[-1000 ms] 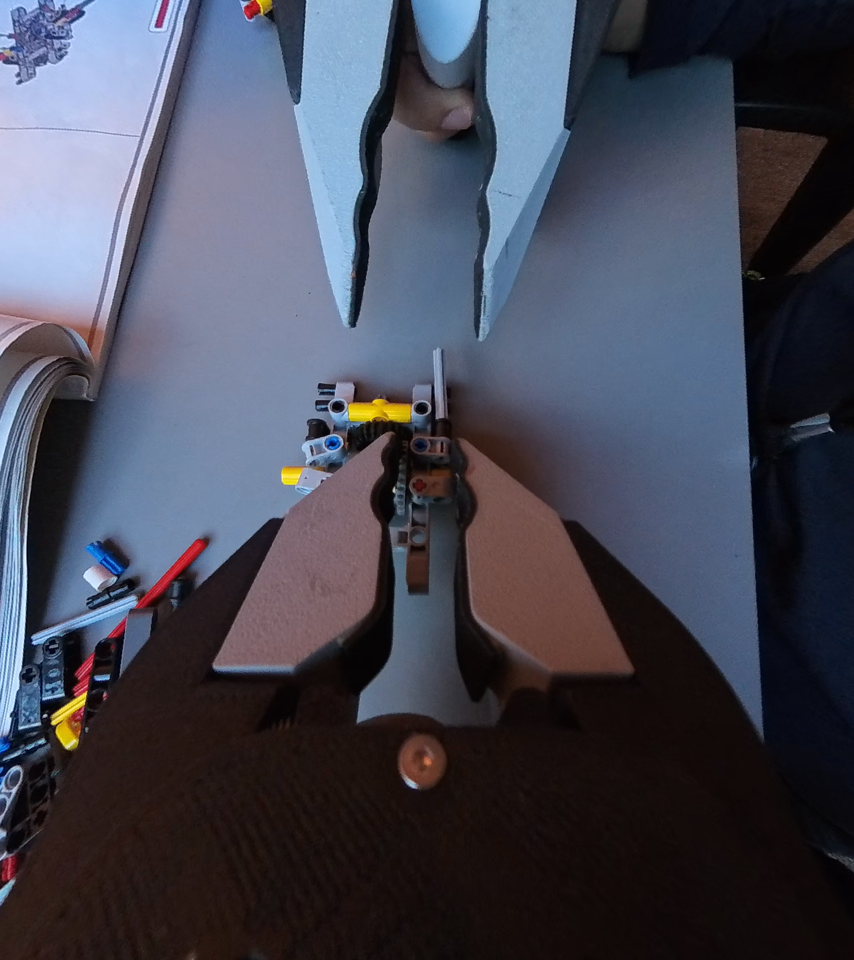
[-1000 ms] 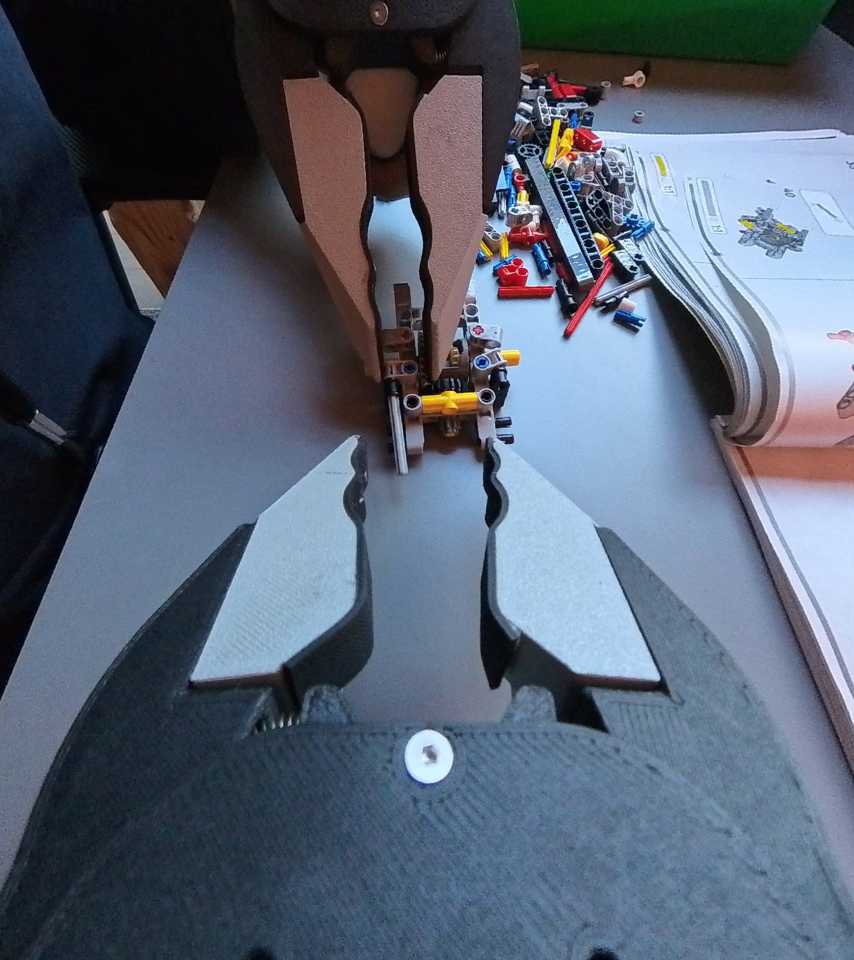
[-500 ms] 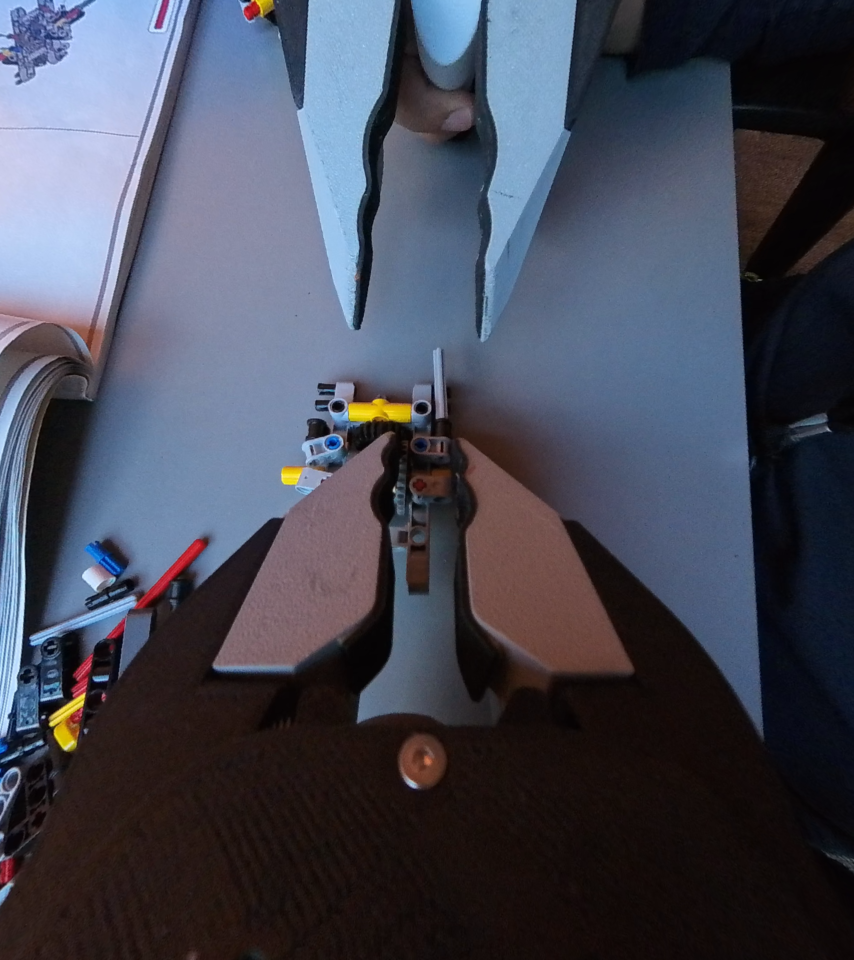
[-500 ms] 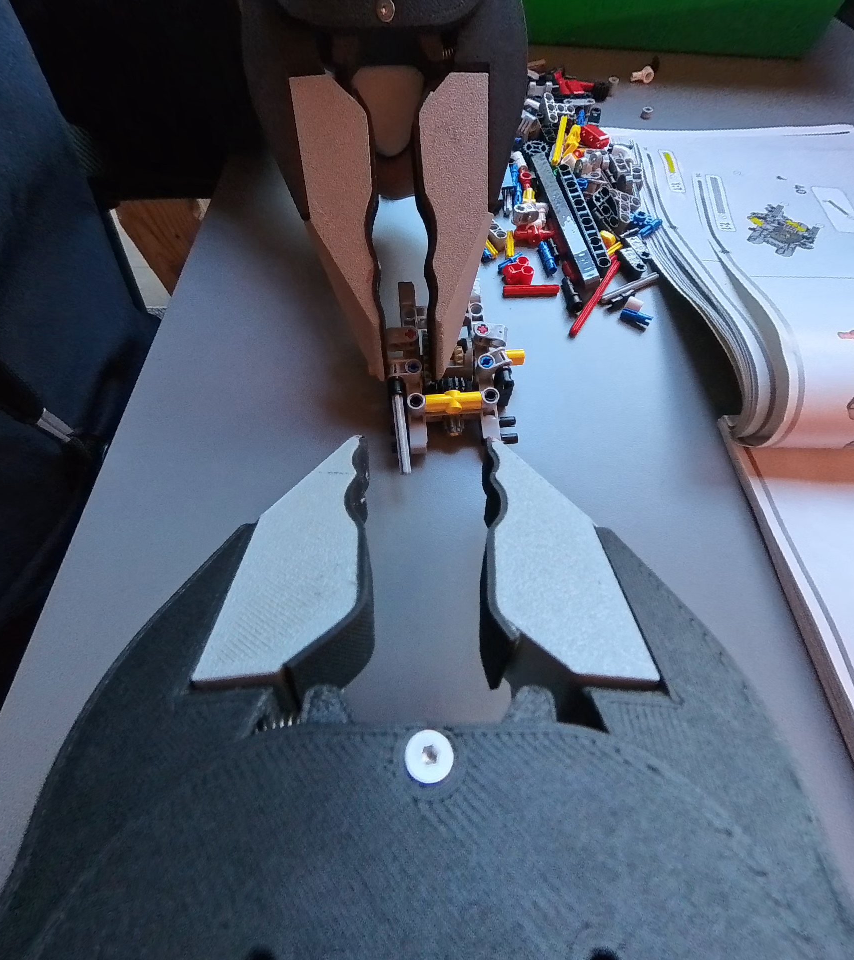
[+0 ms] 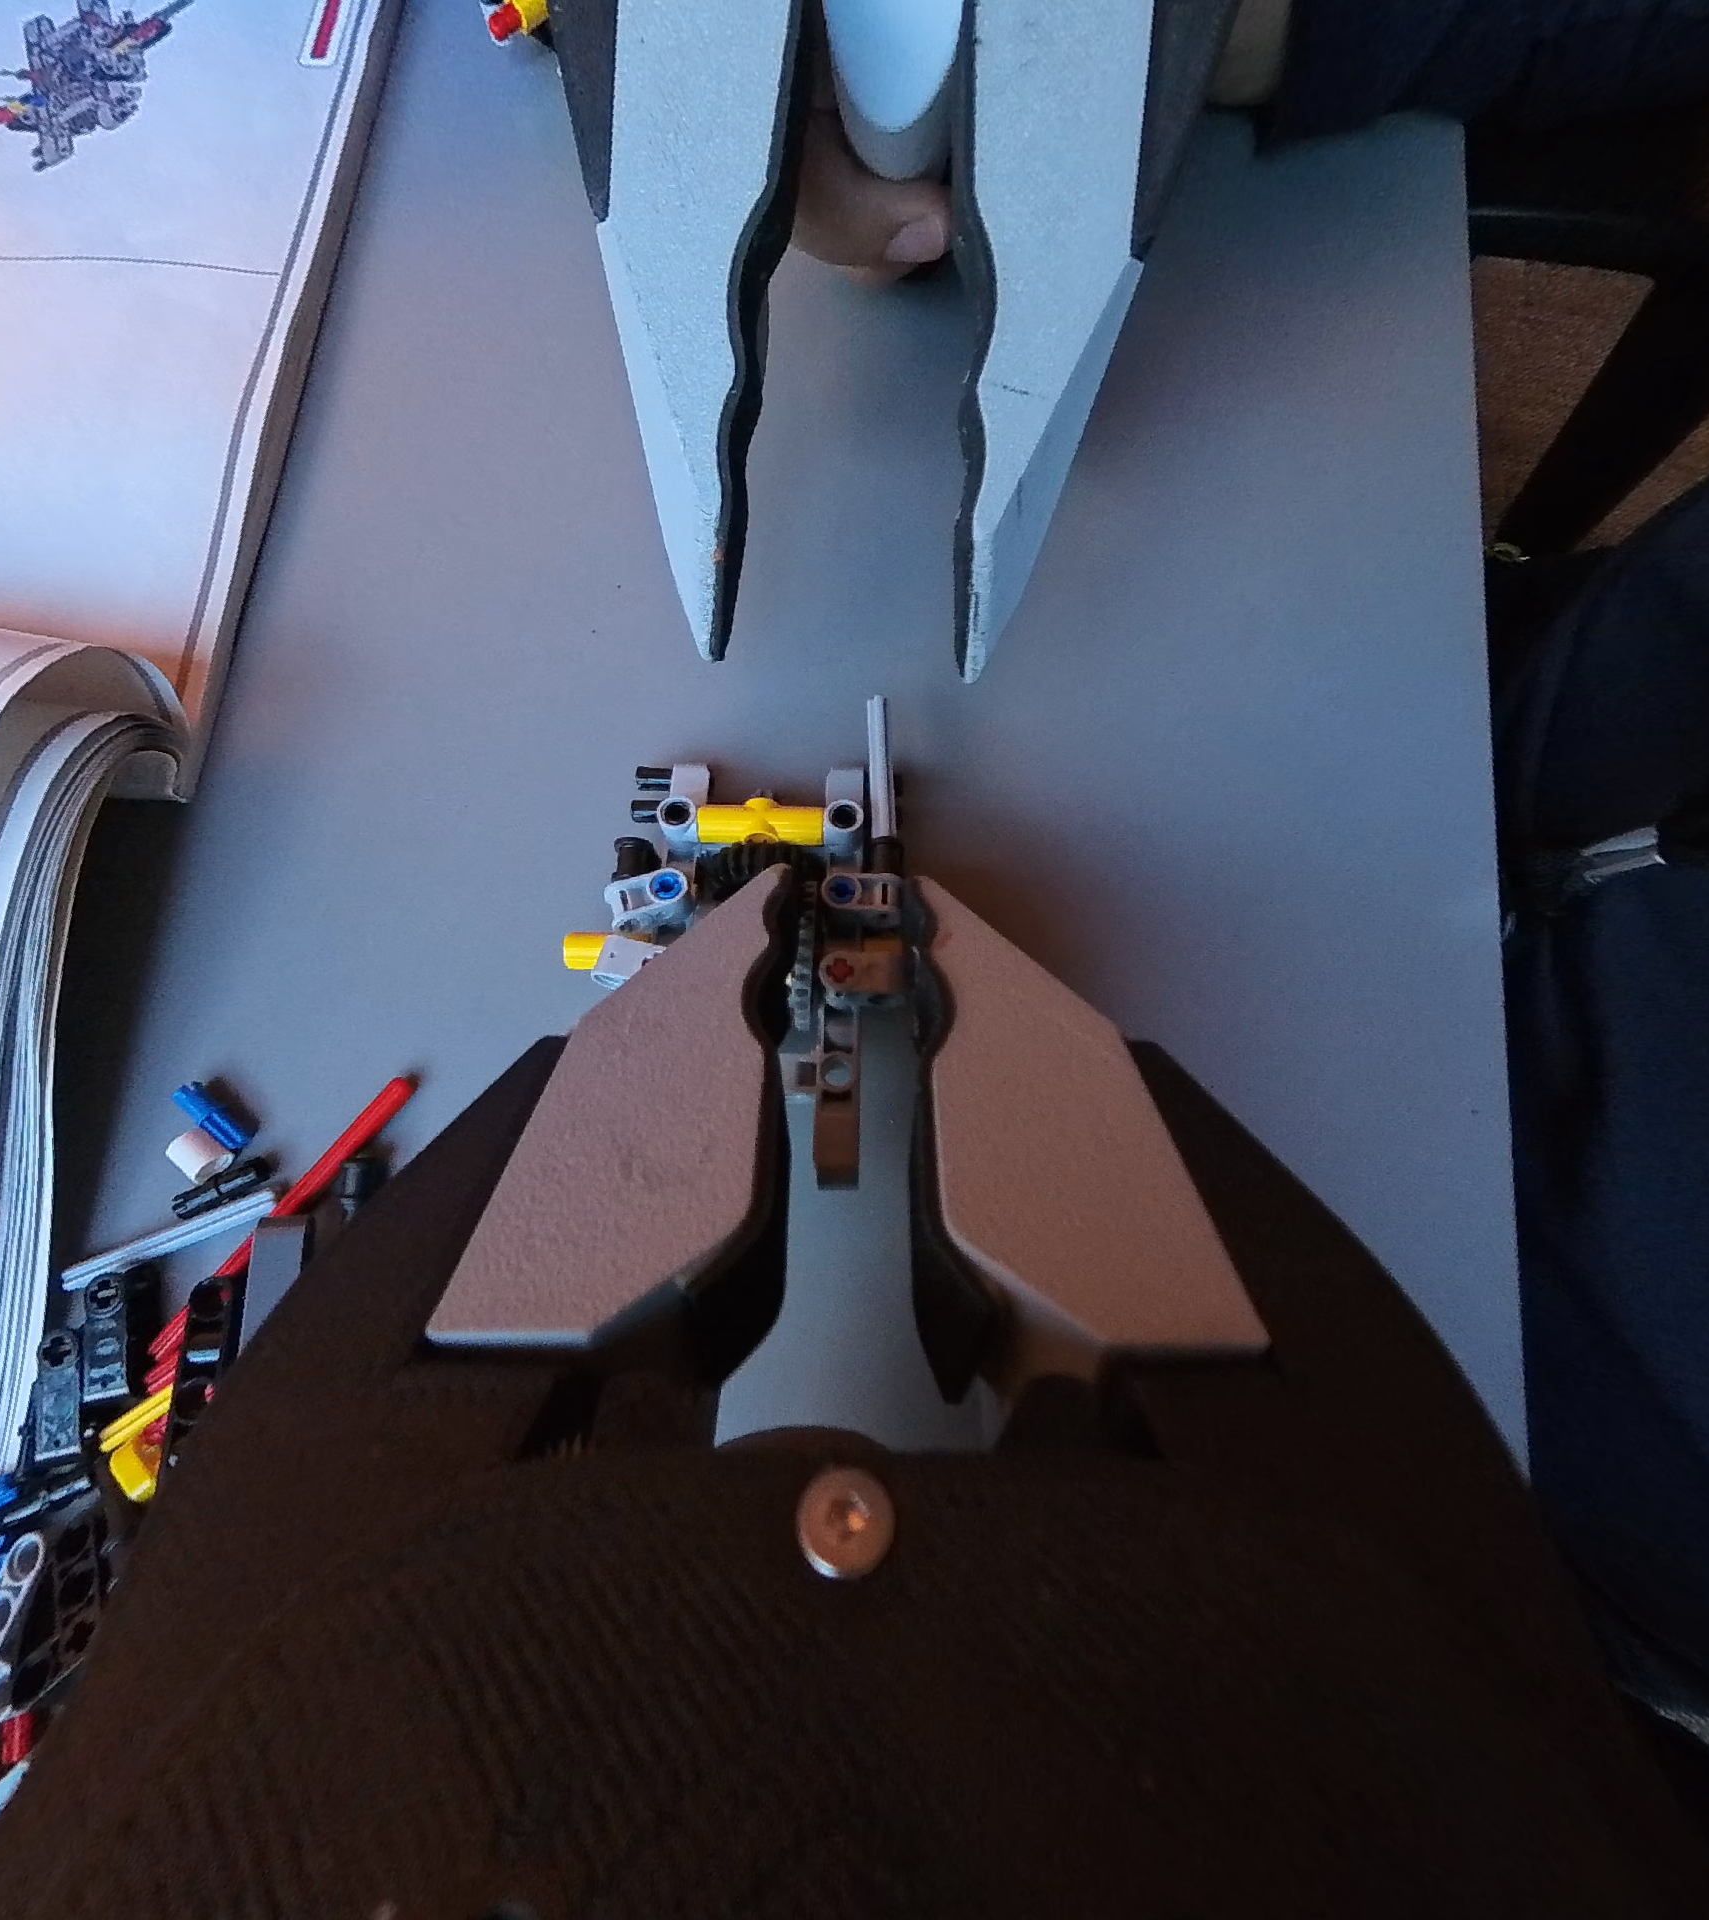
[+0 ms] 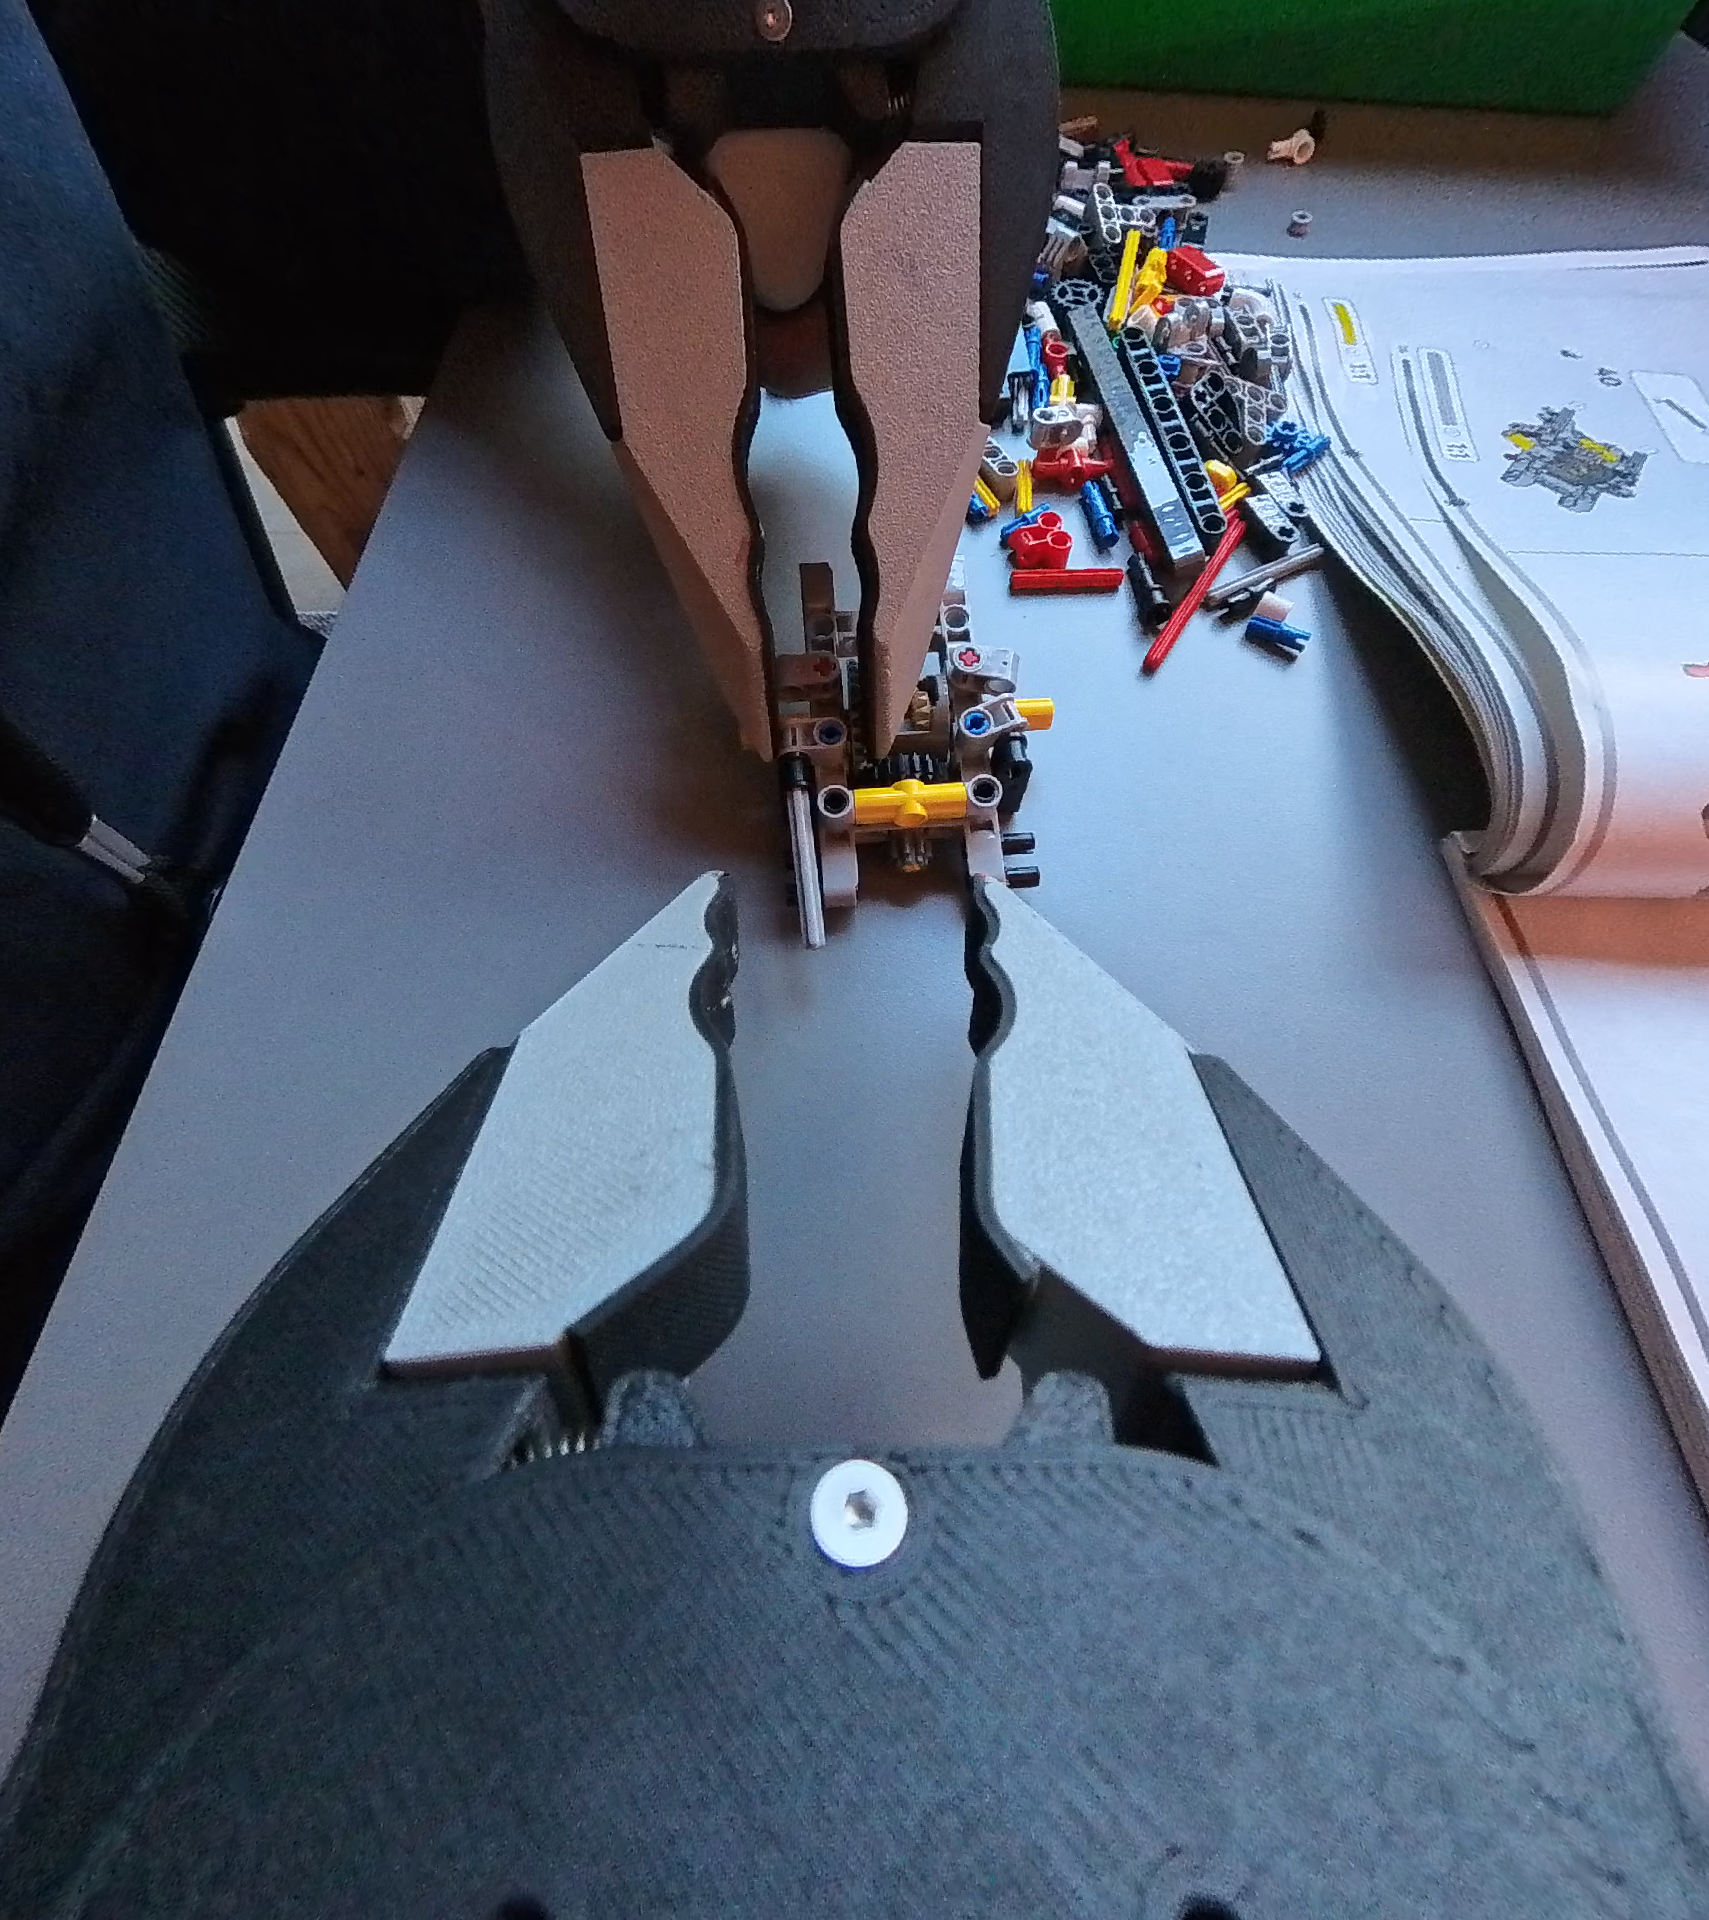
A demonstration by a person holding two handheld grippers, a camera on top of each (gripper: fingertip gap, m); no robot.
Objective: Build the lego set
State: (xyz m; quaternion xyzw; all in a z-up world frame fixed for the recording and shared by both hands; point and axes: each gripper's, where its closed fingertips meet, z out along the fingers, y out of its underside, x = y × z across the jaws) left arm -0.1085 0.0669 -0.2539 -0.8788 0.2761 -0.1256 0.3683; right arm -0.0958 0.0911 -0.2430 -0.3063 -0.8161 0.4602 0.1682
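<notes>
Now the left gripper (image 5: 848, 894) has its 2 tan fingers (image 5: 663, 1091) clamped narrow on the small brick model (image 5: 777, 862), pads pressed against the grey stem at the model's near end; the model rests on the grey tabletop (image 5: 1193, 831), roughly midway across it and near the edge where the dark-clothed person (image 5: 1660, 1039) sits; a yellow bar (image 5: 758, 823) crosses its far end between 2 grey ring ends, with a black gear (image 5: 741, 868) just behind it; a thin grey rod (image 5: 877, 764) sticks out from the side toward the person's edge, and a yellow stub (image 5: 588, 950) pokes out on the opposite side.

Facing it, the right gripper (image 6: 845, 899) stands wide with bare jaws; its grey fingertips (image 6: 1021, 935) sit just short of the model, 1 tip just beside the grey leg and black pegs, the rod pointing into the gap between them; whether that tip touches the leg I cannot tell; a thumb (image 5: 897, 239) shows behind its fingers.

Off toward the far side, a heap of loose bricks (image 6: 1141, 416) in red, blue, yellow and black lies beside an open instruction booklet (image 6: 1556, 520), its pages curling up; a red rod (image 6: 1198, 597) lies at the heap's edge; a green bin (image 6: 1401, 52) stands at the tabletop's far end.
</notes>
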